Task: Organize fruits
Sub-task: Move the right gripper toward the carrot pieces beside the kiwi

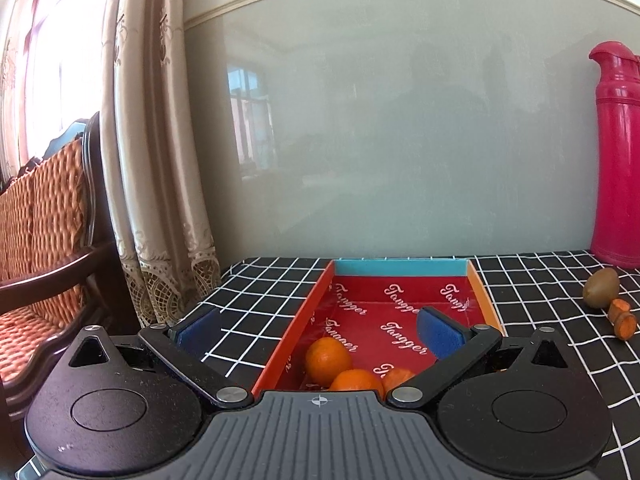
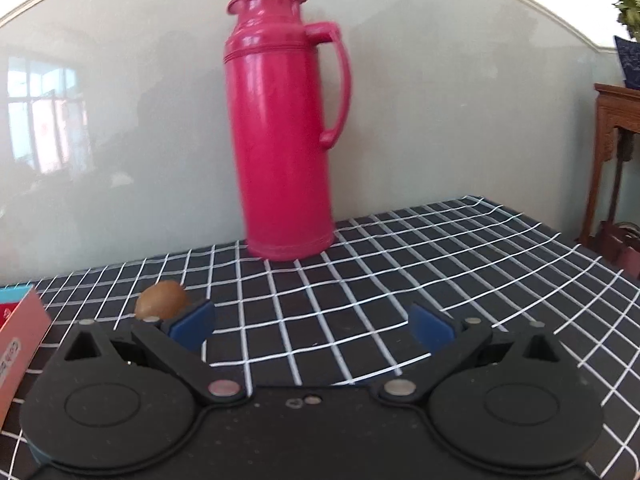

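A shallow red box (image 1: pixel 400 300) with a blue far wall lies on the checked tablecloth in the left wrist view. Three oranges (image 1: pixel 328 360) sit in its near end. My left gripper (image 1: pixel 318 332) hangs open over that end, its right blue pad (image 1: pixel 438 334) above the box floor and its left pad outside the box. A brown kiwi (image 1: pixel 601 293) and an orange carrot piece (image 1: pixel 622 318) lie on the cloth to the right. In the right wrist view my right gripper (image 2: pixel 312 326) is open over bare cloth, with the kiwi (image 2: pixel 162 300) just beyond its left pad. The box corner (image 2: pixel 20 336) shows at far left.
A tall pink thermos (image 2: pixel 280 128) stands at the back of the table against the pale wall; it is the pink thermos (image 1: pixel 618 152) at the far right of the left wrist view. A curtain (image 1: pixel 160 140) and a wooden chair (image 1: pixel 52 220) are left of the table. A wooden stand (image 2: pixel 612 152) is on the right.
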Tool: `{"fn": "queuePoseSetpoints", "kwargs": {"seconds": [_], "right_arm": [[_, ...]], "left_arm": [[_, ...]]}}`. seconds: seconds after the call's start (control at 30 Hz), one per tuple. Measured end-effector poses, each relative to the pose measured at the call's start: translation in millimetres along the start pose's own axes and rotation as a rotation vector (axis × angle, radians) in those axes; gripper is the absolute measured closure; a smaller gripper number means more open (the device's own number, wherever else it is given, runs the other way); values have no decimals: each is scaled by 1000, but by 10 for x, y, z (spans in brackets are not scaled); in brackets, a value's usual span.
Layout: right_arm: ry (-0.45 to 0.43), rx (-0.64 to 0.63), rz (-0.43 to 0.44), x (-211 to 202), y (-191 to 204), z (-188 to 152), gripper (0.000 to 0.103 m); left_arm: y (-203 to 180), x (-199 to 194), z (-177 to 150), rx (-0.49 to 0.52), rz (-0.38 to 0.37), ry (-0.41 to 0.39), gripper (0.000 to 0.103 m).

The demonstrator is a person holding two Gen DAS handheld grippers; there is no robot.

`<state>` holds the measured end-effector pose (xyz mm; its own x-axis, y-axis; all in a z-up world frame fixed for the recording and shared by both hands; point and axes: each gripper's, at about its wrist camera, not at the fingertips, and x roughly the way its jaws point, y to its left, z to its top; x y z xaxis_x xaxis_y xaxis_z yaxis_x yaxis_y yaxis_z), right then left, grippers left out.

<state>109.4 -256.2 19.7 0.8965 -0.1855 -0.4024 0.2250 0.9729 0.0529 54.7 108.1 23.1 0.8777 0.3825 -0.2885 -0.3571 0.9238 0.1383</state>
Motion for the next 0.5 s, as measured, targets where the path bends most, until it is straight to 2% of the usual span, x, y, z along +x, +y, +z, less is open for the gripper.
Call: {"fn": "queuePoseSetpoints", "kwargs": {"seconds": [0.07,0.27,0.4,0.5], "right_arm": [[5,-22,7,14,67,-29,0],[30,-4,100,58,139,-57,0],[34,-31,92,93,222,-70,0],[30,-45,109,108,286,-88,0]], "left_arm": [[2,13,-16,-1,2,1,0],[23,31,-8,-47,7,-9,0],[18,29,-38,-60,11,-27,0],[46,93,-71,-50,13,-9,0]]}}
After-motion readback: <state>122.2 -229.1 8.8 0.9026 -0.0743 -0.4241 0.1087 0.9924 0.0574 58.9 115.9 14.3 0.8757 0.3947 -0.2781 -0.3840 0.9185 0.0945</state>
